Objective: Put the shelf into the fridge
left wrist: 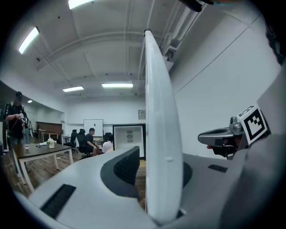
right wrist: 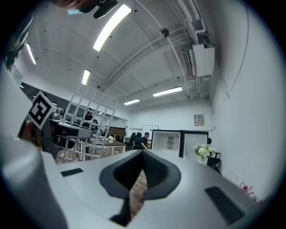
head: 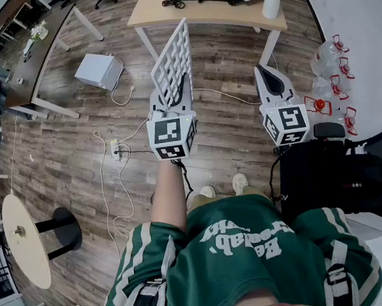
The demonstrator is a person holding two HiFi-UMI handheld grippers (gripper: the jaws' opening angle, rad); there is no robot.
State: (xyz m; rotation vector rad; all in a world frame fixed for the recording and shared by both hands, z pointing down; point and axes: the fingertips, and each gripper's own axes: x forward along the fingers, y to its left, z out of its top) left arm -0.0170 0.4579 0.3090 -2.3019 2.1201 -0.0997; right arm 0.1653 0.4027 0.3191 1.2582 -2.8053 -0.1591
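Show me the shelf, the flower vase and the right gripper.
shelf (left wrist: 158, 134), left gripper view, on its white edge, seen end-on.
flower vase (head: 271, 4), head view, on its white body.
right gripper (right wrist: 143, 153), right gripper view, where its closed fingertips meet.

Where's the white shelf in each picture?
Head view: shelf at top middle, standing up from the left gripper.
Left gripper view: shelf at centre, edge-on between the jaws.
Right gripper view: shelf at left, a white grid.
Landmark: the left gripper clamping its lower edge.
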